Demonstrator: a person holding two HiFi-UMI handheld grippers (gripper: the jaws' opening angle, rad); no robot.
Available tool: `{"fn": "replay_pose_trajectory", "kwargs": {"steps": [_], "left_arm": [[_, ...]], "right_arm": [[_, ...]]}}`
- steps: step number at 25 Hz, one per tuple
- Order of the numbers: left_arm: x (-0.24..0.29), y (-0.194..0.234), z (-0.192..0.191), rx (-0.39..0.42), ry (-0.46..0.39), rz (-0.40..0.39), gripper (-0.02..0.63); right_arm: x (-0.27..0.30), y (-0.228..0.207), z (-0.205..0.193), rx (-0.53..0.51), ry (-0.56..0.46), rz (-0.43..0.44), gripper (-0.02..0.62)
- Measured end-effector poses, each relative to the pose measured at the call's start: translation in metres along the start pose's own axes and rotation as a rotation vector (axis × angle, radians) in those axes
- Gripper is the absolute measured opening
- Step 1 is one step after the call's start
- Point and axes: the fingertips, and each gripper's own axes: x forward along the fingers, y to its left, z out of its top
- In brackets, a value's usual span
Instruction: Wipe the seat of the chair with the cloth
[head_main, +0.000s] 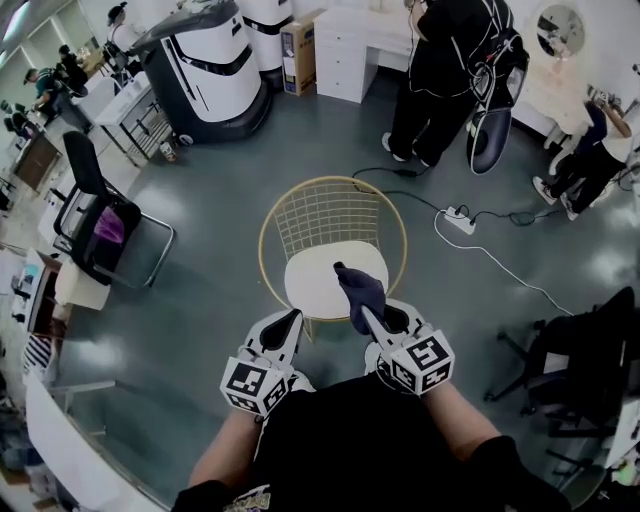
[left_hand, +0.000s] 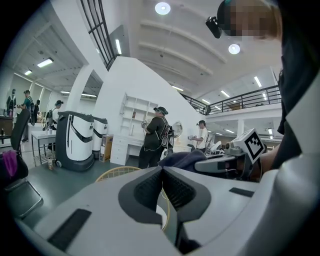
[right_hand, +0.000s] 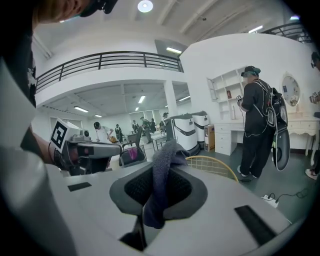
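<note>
**A:** Biggest things first?

**B:** Grey floor (head_main: 220, 190) on every side. At eleven o'clock, a large white-and-black machine (head_main: 215, 65). At one o'clock, a standing person in black (head_main: 440, 70). At nine o'clock, a black office chair (head_main: 95, 215) with something purple on it.

**A:** And the task's own piece?

**B:** Dead centre: a gold wire chair (head_main: 335, 215), backrest toward twelve o'clock, white seat (head_main: 310, 285) toward six.

**A:** Then the tools?

**B:** Both low at six o'clock, by the seat's near edge. At seven o'clock of the seat, the left hand-held gripper (head_main: 295, 318), jaws pressed together with nothing between them. At five o'clock of the seat, the right hand-held gripper (head_main: 368, 313), clamped tight on the cloth (head_main: 362, 290).

**A:** Whereabouts of that cloth, exactly?

**B:** Dark blue-grey, pinched between the right pads. A tuft pokes out past the tips and a tail hangs down behind them. From the head view, over the right-front part of the seat. Cannot tell whether touching the seat or held clear of it.

**A:** Anything smaller?

**B:** A white power strip (head_main: 460, 220) on the floor at three o'clock of the chair, near but apart from it, with a white cable trailing off toward four o'clock
</note>
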Motion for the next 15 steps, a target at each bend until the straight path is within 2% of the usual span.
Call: {"fn": "replay_pose_trajectory", "kwargs": {"steps": [6,15], "left_arm": [[0.009,0.002,0.000,0.006,-0.004,0.005,0.017],[0.016,0.008,0.006,0.018,0.011,0.004,0.017]], "right_arm": [[0.003,-0.003,-0.009,0.000,0.017,0.018,0.052],[0.017,-0.006,-0.002,-0.002,0.029,0.042,0.051]]}}
